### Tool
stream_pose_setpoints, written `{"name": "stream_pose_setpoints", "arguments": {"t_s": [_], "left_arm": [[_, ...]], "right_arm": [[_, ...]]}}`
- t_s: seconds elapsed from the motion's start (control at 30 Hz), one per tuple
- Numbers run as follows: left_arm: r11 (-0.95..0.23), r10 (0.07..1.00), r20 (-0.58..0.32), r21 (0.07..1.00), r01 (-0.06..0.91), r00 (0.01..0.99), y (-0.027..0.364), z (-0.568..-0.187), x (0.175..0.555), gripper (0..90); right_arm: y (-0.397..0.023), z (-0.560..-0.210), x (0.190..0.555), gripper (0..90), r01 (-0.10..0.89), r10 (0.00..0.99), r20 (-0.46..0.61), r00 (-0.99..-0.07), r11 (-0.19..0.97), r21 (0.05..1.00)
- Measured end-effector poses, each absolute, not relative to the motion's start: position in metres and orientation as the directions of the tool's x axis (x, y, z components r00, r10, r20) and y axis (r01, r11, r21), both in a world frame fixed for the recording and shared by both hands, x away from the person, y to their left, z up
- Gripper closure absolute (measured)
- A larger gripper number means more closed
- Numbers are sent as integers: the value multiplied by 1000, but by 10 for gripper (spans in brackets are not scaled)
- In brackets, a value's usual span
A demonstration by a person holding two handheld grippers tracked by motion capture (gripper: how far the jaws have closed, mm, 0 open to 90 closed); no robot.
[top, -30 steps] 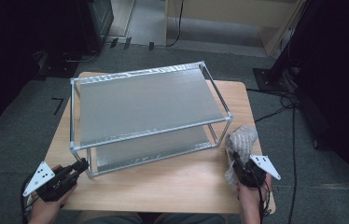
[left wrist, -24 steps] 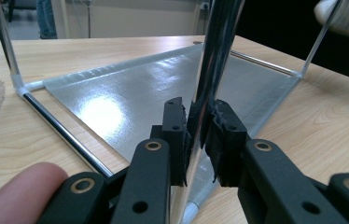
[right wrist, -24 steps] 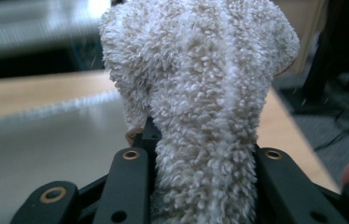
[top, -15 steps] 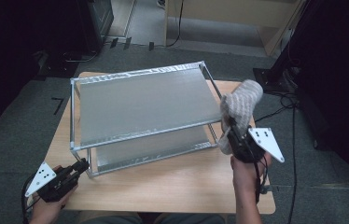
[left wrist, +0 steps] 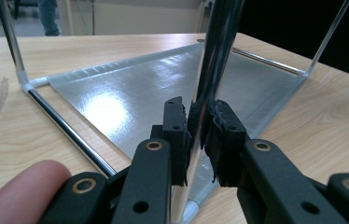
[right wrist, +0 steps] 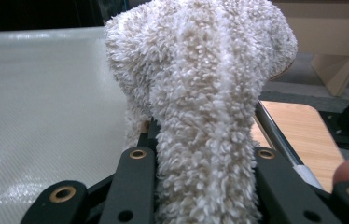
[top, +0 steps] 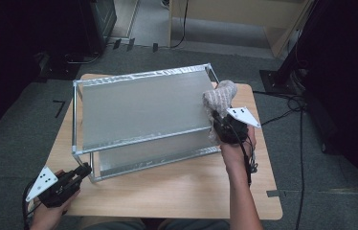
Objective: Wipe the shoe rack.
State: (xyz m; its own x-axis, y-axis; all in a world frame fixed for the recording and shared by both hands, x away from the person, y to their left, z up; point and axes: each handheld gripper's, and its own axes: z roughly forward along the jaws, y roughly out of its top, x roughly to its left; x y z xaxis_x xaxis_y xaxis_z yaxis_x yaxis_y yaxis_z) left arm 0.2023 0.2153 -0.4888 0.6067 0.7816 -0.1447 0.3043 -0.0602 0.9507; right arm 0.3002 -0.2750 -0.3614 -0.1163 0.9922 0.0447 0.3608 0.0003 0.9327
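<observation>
With the left hand-held gripper [top: 82,171] clamped on the rack [top: 139,112] post, press the right hand-held gripper's [top: 215,117] pinched towel [top: 219,97] flat across the rack's top shelf.

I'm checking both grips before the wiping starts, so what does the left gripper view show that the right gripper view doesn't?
Left gripper view: the left gripper shut on an upright chrome post of the rack, with the rack's lower shelf lying low over the wooden table.

Right gripper view: the right gripper shut on a fluffy white cloth, which bulges above the jaws at the edge of the rack's upper shelf.

Shared: black jaws clamped on something, a silver shelf panel, a chrome bar, wooden table and a fingertip at the bottom edge.
</observation>
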Motion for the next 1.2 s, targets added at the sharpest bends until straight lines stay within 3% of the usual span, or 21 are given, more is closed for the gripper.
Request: {"name": "stream_pose_setpoints", "arguments": {"t_s": [0.37,1.2], "left_arm": [[-55,771,-155,950,307,617,202,-489,199,786],[-79,754,-139,951,299,642,181,-489,195,791]], "right_arm": [[-288,-364,280,715,344,983,108,-145,-52,938],[-111,-364,246,714,321,879,75,-471,91,943]]}}
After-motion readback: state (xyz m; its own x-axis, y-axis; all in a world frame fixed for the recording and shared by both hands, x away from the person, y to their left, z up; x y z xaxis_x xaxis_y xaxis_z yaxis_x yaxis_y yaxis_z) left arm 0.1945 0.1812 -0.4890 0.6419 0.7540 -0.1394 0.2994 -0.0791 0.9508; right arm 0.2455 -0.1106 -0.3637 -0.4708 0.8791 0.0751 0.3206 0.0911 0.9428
